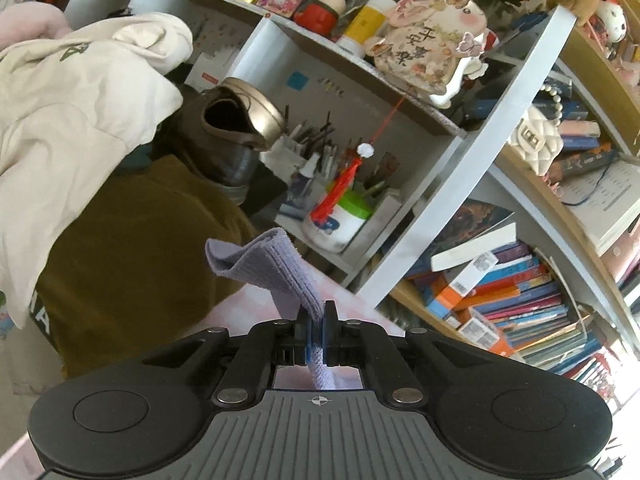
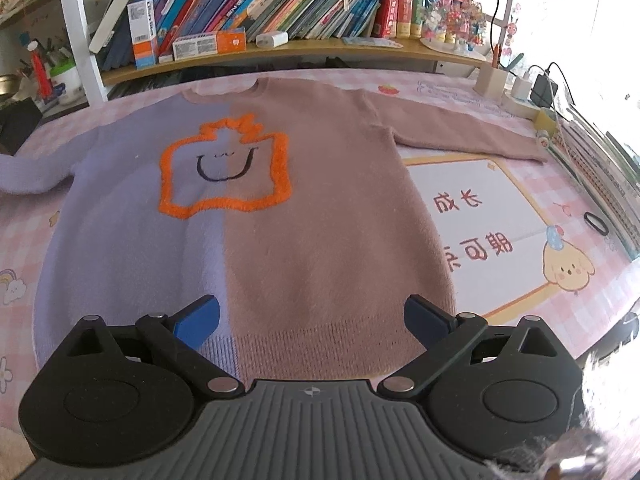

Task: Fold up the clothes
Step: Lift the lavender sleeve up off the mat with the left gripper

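A sweater (image 2: 256, 240), half lilac and half dusty pink with an orange smiling shape on the chest, lies flat on the pink checked table cover (image 2: 500, 92). Its pink sleeve (image 2: 460, 136) stretches right; its lilac sleeve (image 2: 28, 176) runs off the left edge. In the left wrist view my left gripper (image 1: 316, 316) is shut on the ribbed lilac cuff (image 1: 276, 272), which sticks up crumpled above the jaws, lifted off the table. My right gripper (image 2: 312, 316) hovers open over the sweater's hem, nothing between its blue pads (image 2: 200, 320).
A cream garment (image 1: 80, 128) and an olive-brown one (image 1: 132, 264) are piled at the left, with a brown boot (image 1: 236, 132) behind. Bookshelves (image 2: 280, 4) line the table's far edge. Chargers and cables (image 2: 536, 88) sit at the right, with a black ring (image 2: 596, 224) nearby.
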Demonstrator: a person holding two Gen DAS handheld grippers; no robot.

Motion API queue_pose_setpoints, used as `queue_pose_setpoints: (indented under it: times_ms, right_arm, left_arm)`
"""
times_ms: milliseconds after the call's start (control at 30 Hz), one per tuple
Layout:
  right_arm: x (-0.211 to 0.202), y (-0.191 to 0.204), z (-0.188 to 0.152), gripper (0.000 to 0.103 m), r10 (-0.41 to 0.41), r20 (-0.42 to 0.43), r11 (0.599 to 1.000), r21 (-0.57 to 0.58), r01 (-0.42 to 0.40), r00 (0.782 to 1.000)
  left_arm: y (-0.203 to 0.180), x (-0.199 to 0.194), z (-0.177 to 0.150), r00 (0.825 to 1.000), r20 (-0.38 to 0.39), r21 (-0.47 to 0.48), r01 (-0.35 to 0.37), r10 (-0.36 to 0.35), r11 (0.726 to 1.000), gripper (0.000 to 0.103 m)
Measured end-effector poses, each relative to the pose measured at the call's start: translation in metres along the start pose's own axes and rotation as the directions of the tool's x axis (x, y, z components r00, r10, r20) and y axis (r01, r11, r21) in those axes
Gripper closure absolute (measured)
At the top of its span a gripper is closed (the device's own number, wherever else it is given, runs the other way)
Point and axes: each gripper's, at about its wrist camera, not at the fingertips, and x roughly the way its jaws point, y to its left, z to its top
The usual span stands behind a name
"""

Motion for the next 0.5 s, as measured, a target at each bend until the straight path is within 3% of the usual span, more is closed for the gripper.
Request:
queue_pose_setpoints:
  times_ms: [267, 500]
  right_arm:
    - [0.01, -0.018, 0.008, 0.004, 0.055, 0.013, 0.998, -0.022, -0.054, 0.998]
    - [0.026, -0.052, 0.026, 0.004, 0.17, 0.017, 0.982, -0.09, -0.168, 0.985]
  left_arm:
    - [-0.035, -0.023, -0.005, 0.999, 0.046, 0.044, -0.015, 0.013, 0.999, 0.1]
    - [-0.101, -0.041, -0.023, 0.995, 0.099, 0.098, -0.026, 0.017, 0.995, 0.1]
